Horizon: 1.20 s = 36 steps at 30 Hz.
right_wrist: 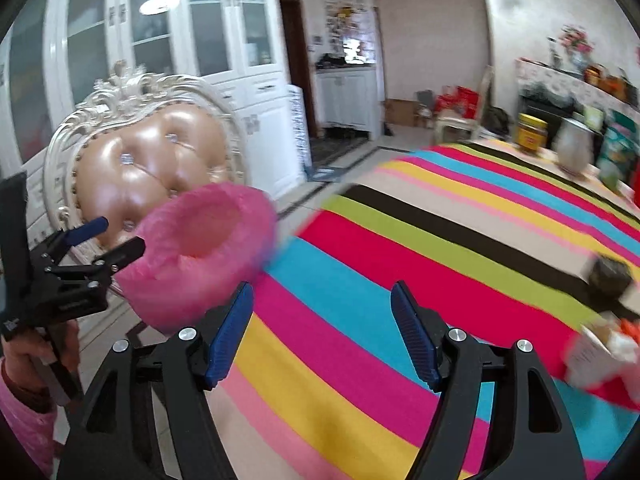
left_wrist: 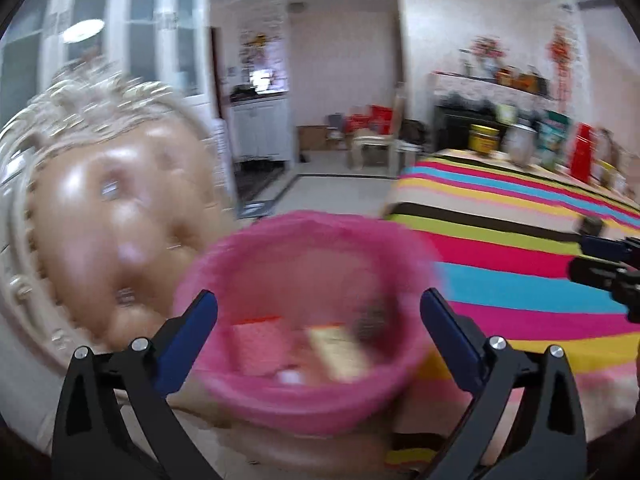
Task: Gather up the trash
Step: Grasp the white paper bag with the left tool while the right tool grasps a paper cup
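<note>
My left gripper (left_wrist: 318,334) has its blue-padded jaws spread wide, with nothing clamped between them; I see the pink bin (left_wrist: 304,308) through the gap, but the pads stand clear of its rim. My right gripper (right_wrist: 322,336) is also open, somewhat less wide, and empty, with only the striped tablecloth (right_wrist: 400,264) showing between its pads.

The bin is lined with a pink bag and sits just off the table's near-left corner, in front of an ornate cream chair (left_wrist: 100,224) with a tan padded back. Inside it I can make out a red packet (left_wrist: 260,344) and a yellowish wrapper (left_wrist: 340,354), both blurred.

In the right wrist view, the left gripper (right_wrist: 104,236) hangs beside the bin's outer wall, held by a hand (right_wrist: 28,360) in a pink sleeve.

Out on the table, a dark crumpled lump (right_wrist: 610,276) lies near the right edge, and a white and orange carton (right_wrist: 600,352) sits closer to me along that same edge; both are too blurred to name surely. At the far edge stand a yellow jar (right_wrist: 531,130) and a pale jug (right_wrist: 572,150).
</note>
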Tool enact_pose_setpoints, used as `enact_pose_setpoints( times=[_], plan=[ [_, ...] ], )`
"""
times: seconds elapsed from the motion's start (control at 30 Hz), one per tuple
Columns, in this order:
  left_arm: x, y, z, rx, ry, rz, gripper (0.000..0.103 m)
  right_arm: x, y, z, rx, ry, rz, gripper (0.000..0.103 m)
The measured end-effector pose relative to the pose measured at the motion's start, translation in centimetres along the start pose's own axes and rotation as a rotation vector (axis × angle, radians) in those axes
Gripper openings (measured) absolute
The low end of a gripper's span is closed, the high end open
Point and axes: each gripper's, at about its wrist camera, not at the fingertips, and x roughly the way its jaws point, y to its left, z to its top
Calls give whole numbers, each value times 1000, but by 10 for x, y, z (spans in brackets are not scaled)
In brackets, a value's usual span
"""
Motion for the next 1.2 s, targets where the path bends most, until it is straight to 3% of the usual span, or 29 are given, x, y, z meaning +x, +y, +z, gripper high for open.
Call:
enact_pose_setpoints(
  times=[0.2, 0.33, 0.57, 0.73, 0.83, 1.0, 1.07, 1.2],
  plan=[
    [-1, -105, 5, 157, 0, -160, 98, -51, -77, -38, 135, -2, -153, 68],
    [0, -176, 8, 204, 17, -300, 98, -87, -128, -62, 221, -14, -250, 68],
    [12, -271, 4, 258, 92, -458, 98, -143, -206, -100, 344, -19, -445, 68],
    [22, -318, 2, 266, 147, -510, 98, -182, -273, -122, 441, -28, -639, 68],
    [30, -341, 2, 268, 171, -518, 98, -198, -312, -132, 495, -33, -707, 68],
    [49, -368, 5, 276, 206, -495, 98, -190, -364, -144, 578, 41, -683, 68],
    [57, -376, 6, 271, 224, -481, 98, -182, -373, -149, 602, 75, -643, 68],
    [71, -384, 9, 247, 264, -478, 98, -162, -376, -149, 580, 141, -641, 69]
  ],
)
